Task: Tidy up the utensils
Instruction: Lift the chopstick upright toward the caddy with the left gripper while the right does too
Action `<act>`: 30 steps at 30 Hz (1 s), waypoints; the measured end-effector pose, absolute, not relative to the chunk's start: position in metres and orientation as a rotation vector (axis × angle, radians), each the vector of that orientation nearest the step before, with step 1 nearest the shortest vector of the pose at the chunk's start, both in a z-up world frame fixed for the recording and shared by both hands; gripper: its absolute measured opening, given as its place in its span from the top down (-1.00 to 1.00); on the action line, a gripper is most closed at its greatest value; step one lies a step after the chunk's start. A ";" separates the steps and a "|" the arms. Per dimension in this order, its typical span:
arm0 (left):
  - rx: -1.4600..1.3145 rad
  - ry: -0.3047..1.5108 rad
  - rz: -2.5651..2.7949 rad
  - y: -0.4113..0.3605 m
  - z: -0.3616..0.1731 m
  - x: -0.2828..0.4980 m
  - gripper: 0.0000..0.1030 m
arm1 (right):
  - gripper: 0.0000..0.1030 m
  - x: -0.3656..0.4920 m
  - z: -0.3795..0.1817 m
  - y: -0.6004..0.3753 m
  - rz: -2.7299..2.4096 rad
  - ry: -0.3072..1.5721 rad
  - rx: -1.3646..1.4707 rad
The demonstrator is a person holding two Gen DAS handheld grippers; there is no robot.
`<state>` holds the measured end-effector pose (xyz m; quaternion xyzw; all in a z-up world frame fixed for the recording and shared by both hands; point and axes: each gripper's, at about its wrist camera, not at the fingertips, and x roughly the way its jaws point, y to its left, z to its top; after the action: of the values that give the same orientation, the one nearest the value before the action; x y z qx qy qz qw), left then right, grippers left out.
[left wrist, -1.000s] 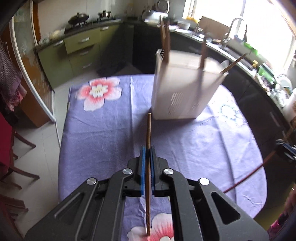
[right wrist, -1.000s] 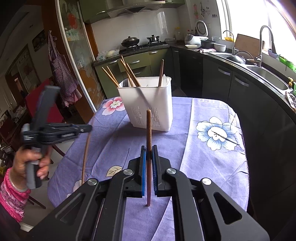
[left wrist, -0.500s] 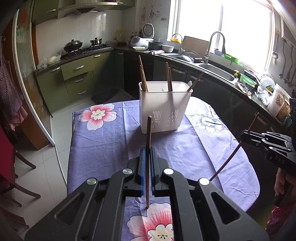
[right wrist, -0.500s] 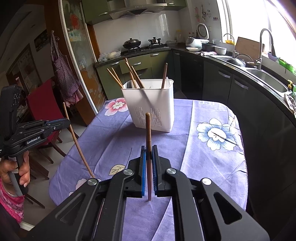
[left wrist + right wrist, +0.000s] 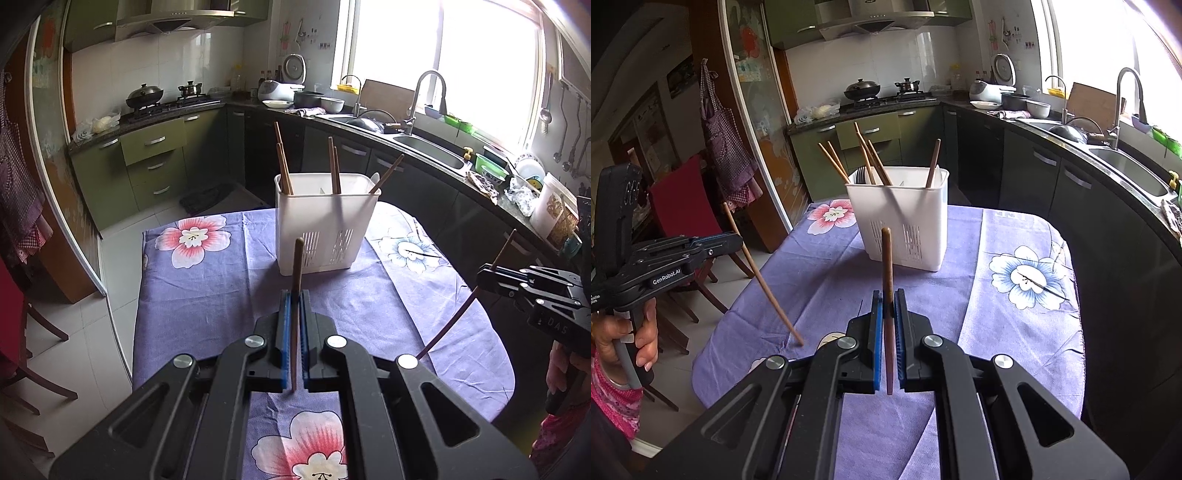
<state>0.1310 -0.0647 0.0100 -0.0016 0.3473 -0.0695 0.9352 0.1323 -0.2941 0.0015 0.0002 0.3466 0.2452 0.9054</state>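
A white slotted utensil holder stands upright on the purple flowered tablecloth, with several brown chopsticks leaning in it. My left gripper is shut on a brown chopstick that points at the holder from some way short of it. My right gripper is shut on another brown chopstick, also short of the holder. The right wrist view shows the left gripper at the table's left edge, its chopstick slanting down. The left wrist view shows the right gripper at the right edge.
Wooden chairs stand left of the table. A dark kitchen counter with a sink curves along the right side, and green cabinets lie beyond the table. A person's hand grips the left gripper's handle.
The left gripper has drawn back and risen from close to the holder, which now looks smaller and upright. Its chopstick now slants. The right gripper has stayed put.
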 end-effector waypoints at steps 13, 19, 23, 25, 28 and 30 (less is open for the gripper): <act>-0.023 0.694 -0.168 -0.063 0.026 0.135 0.91 | 0.86 0.139 0.022 -0.283 0.532 0.696 -0.022; -0.033 0.674 -0.196 -0.066 0.051 0.139 0.91 | 0.86 0.146 0.053 -0.279 0.547 0.653 -0.037; -0.029 0.636 -0.207 -0.068 0.078 0.146 0.91 | 0.86 0.156 0.080 -0.280 0.546 0.610 -0.032; -0.027 0.610 -0.211 -0.070 0.093 0.151 0.91 | 0.86 0.163 0.094 -0.280 0.550 0.589 -0.020; -0.021 0.571 -0.211 -0.073 0.115 0.159 0.91 | 0.86 0.177 0.112 -0.281 0.552 0.562 0.001; -0.016 0.547 -0.213 -0.075 0.128 0.166 0.91 | 0.86 0.188 0.122 -0.280 0.550 0.550 0.007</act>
<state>0.1661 -0.0754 0.1282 -0.0077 0.2697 -0.1049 0.9572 0.1876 -0.2802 0.1222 0.0036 0.2680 0.2682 0.9253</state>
